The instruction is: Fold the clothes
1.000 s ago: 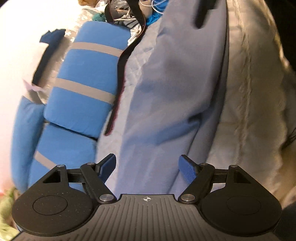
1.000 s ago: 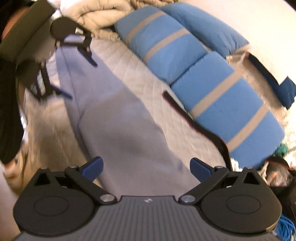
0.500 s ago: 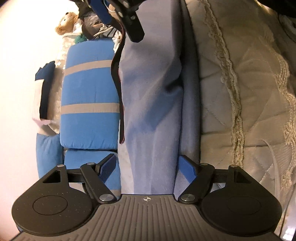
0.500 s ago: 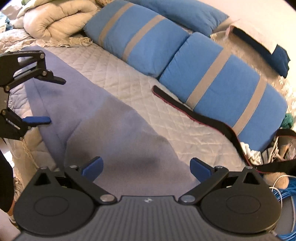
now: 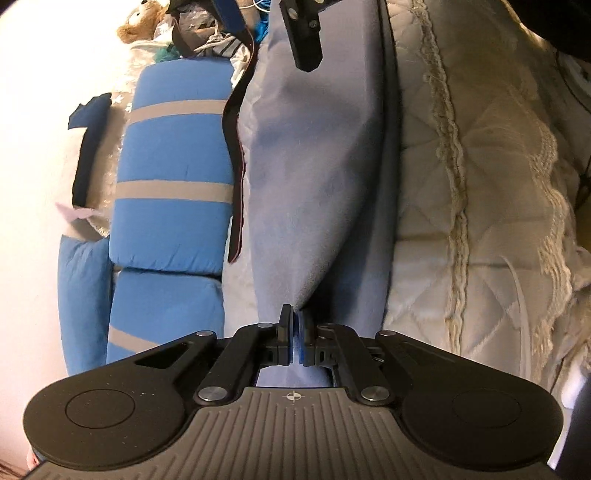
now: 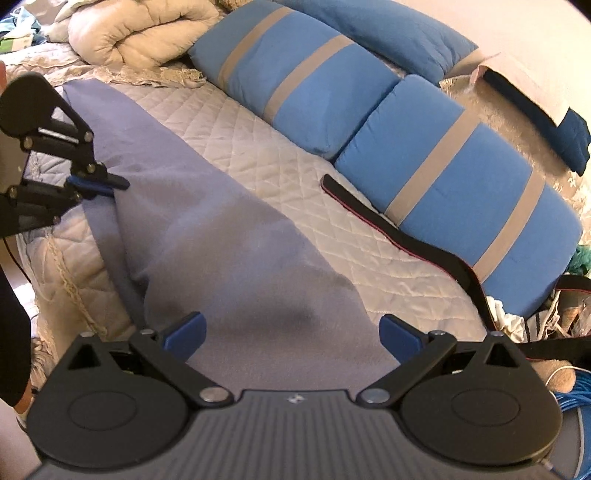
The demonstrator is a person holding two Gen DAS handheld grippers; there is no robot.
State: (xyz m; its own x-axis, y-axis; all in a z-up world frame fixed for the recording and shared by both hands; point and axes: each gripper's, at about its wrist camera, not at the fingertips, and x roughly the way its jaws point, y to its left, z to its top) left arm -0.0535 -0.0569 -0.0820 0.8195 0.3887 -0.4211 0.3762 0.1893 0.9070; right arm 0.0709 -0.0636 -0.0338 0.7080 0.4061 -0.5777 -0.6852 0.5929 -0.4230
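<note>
Left gripper (image 5: 294, 325): jaws pressed together, pinching a fold of the cloth (image 5: 306, 177). The fabric rises to a peak at the jaws and fans out ahead of them. In the right wrist view the same gripper (image 6: 110, 183) shows at far left, clamped on the cloth's edge near the bed's side.

Right gripper (image 6: 291, 330): jaws spread wide, holding nothing. It hovers over the near end of the cloth, which fills the gap between the blue pads (image 6: 184, 330). Whether the pads touch the fabric cannot be told. In the left wrist view one finger of this gripper (image 5: 304, 40) hangs over the far end of the cloth.

Cloth: lavender-grey, long, laid along the bed (image 6: 295, 184), stretching from the left jaws to the right jaws.

Bed: pale quilted cover; lace-trimmed edge (image 5: 458, 206) to the right of the left jaws.

Cushions (image 6: 461, 184): blue with grey stripes, in a row beyond the cloth, ahead and right of the right jaws.

Strap (image 6: 424, 251): black with a red edge, lying on the quilt between cloth and cushions, just beside the cushions.

Duvet (image 6: 140, 33): cream, rolled, far ahead and left of the right jaws.

Teddy bear (image 5: 138, 24): far ahead and left of the left jaws, among clutter.
</note>
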